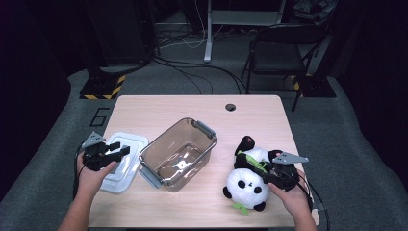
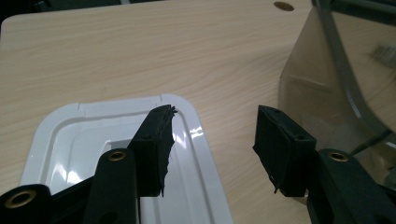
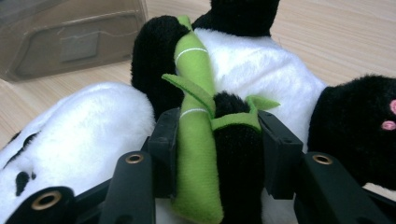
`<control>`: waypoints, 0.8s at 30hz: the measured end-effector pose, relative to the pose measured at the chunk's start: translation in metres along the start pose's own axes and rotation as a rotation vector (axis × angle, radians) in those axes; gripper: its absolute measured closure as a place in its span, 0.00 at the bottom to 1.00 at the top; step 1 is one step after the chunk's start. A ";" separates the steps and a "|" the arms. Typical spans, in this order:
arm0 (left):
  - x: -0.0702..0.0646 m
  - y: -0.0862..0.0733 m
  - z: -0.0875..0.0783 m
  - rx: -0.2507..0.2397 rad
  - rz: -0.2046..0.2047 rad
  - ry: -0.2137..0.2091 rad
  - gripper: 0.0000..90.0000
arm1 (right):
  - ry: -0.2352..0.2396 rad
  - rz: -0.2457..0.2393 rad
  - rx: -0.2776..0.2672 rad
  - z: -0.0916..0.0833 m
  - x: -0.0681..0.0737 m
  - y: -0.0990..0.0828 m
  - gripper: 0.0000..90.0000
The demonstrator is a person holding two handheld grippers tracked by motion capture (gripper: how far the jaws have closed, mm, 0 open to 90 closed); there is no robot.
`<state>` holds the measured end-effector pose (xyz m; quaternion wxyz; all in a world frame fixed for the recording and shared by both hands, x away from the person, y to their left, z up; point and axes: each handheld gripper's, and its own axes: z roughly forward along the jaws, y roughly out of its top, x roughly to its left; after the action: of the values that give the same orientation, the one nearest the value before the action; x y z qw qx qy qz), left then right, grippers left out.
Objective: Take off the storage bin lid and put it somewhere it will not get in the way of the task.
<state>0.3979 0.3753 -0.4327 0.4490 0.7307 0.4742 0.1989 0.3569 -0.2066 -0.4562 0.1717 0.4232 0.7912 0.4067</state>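
The panda [image 1: 248, 180] lies near the table's [image 1: 159, 108] front right corner, right of the empty bin [image 1: 177, 154]. It looks light and soft, so it should squash and flop rather than slip. The right gripper [image 3: 212, 140] is clamped on its black arm and green bamboo [image 3: 198, 140], a fair hold. The left gripper [image 2: 212, 140] hangs with jaws apart over the lid [image 2: 65, 140] by the left edge.

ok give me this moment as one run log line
left gripper: open over white plastic lid | right gripper: shut on plush panda toy | clear brown plastic bin: empty
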 end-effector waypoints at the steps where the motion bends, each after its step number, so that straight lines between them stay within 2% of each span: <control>1: -0.001 0.002 -0.001 -0.005 0.006 -0.003 0.51 | 0.001 0.001 0.003 0.000 0.000 0.000 0.63; 8: -0.012 0.015 0.001 0.005 0.033 -0.040 0.50 | -0.029 -0.001 -0.003 -0.001 0.007 0.004 0.71; 13: -0.017 0.023 0.005 -0.010 0.029 -0.073 0.51 | -0.044 0.047 -0.007 -0.005 0.011 0.012 0.74; 16: -0.024 0.027 0.010 -0.002 0.046 -0.095 0.51 | -0.048 0.054 -0.004 -0.007 0.013 0.016 0.75; 22: -0.037 0.026 0.018 0.015 0.089 -0.114 0.51 | -0.066 0.082 -0.015 -0.016 0.016 0.023 0.75; 24: -0.039 0.026 0.020 0.014 0.089 -0.120 0.51 | -0.066 0.088 -0.022 -0.019 0.016 0.025 0.75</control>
<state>0.4072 0.3277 -0.4156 0.4624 0.7648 0.4146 0.1712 0.3485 -0.1954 -0.4238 0.1840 0.4688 0.7613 0.4083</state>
